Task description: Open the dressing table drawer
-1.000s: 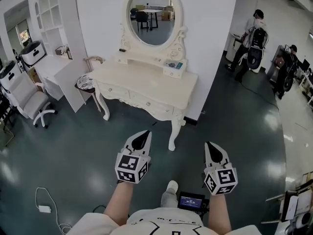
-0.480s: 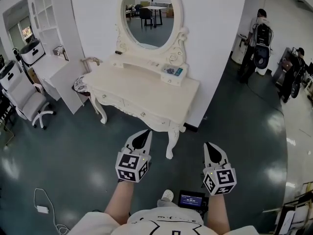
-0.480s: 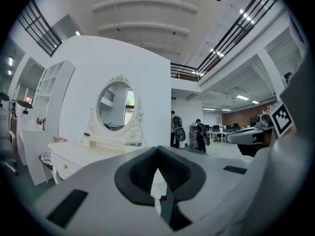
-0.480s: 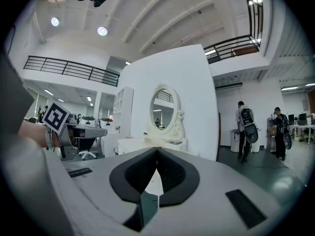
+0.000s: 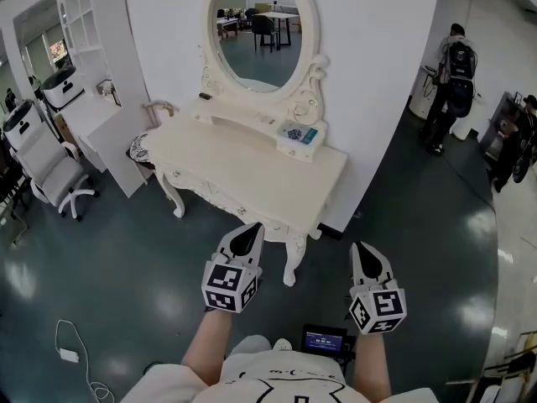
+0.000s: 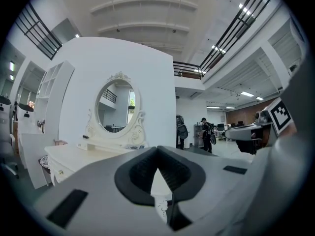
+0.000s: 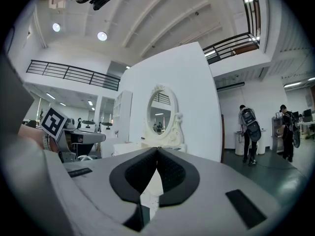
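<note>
The dressing table [image 5: 252, 162] stands against the white wall, its oval mirror [image 5: 256, 28] rising from the back of the cream tabletop. The drawer [image 5: 220, 196] sits in the carved front of the dressing table, under the tabletop's front edge, and its face lies flush with the apron, so it looks closed.

The person stands in front of the dressing table, a little off towards its corner leg [image 5: 291, 263], with both arms held out level. The left tongs [image 5: 250, 229] point at the front edge of the dressing table, near that corner leg but not touching anything. Their tips are pressed together with nothing between them, as the left gripper view shows plainly [image 6: 157, 151]. The right tongs [image 5: 364, 254] hang over the dark floor [image 5: 403, 217] just past the dressing table's end, clear of it. They too are narrowed to a close, tips meeting on nothing [image 7: 157, 150].

A small raised shelf [image 5: 298, 133] with a few bits on it sits at the back of the tabletop below the mirror. A white office chair [image 5: 46, 170] stands well off from the other end of the dressing table. Two people [image 5: 453, 82] are well beyond the dressing table's near end, by the wall.
</note>
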The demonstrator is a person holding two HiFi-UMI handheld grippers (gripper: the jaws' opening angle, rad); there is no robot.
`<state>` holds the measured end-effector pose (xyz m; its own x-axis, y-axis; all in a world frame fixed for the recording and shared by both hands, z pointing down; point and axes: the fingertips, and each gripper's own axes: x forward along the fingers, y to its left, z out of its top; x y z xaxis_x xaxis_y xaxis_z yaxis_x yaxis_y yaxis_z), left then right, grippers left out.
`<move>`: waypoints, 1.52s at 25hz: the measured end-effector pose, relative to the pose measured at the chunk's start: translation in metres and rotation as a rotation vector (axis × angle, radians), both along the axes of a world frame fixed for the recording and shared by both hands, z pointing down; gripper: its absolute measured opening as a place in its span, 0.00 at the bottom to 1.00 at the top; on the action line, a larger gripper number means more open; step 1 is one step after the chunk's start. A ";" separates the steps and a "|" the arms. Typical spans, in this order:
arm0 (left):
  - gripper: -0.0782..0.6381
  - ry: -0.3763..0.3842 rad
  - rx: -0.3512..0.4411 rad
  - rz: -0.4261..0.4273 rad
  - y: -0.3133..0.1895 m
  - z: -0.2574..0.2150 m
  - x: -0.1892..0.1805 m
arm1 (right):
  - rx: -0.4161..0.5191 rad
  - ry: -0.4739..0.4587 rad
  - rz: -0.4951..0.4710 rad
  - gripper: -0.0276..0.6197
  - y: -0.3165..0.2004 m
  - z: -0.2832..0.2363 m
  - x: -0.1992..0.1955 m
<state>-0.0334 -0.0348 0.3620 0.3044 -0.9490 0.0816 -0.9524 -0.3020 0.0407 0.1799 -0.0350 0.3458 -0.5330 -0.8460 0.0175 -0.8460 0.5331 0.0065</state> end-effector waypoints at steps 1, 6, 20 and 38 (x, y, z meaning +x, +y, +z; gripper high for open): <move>0.13 -0.002 0.000 0.000 -0.005 0.001 0.001 | -0.001 0.000 -0.003 0.06 -0.005 0.001 0.000; 0.13 0.002 0.005 -0.009 -0.030 0.004 0.001 | -0.007 0.000 -0.018 0.06 -0.025 0.008 -0.003; 0.13 0.007 -0.001 0.033 -0.122 0.012 -0.010 | -0.025 0.012 0.050 0.06 -0.099 0.020 -0.007; 0.13 0.035 -0.045 0.129 -0.283 0.023 -0.045 | -0.035 0.026 0.168 0.06 -0.231 0.016 -0.041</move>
<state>-0.0780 -0.3176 0.3845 0.4269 -0.8976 0.1099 -0.9036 -0.4188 0.0898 0.1385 -0.2665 0.3616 -0.3832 -0.9217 0.0603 -0.9230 0.3846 0.0138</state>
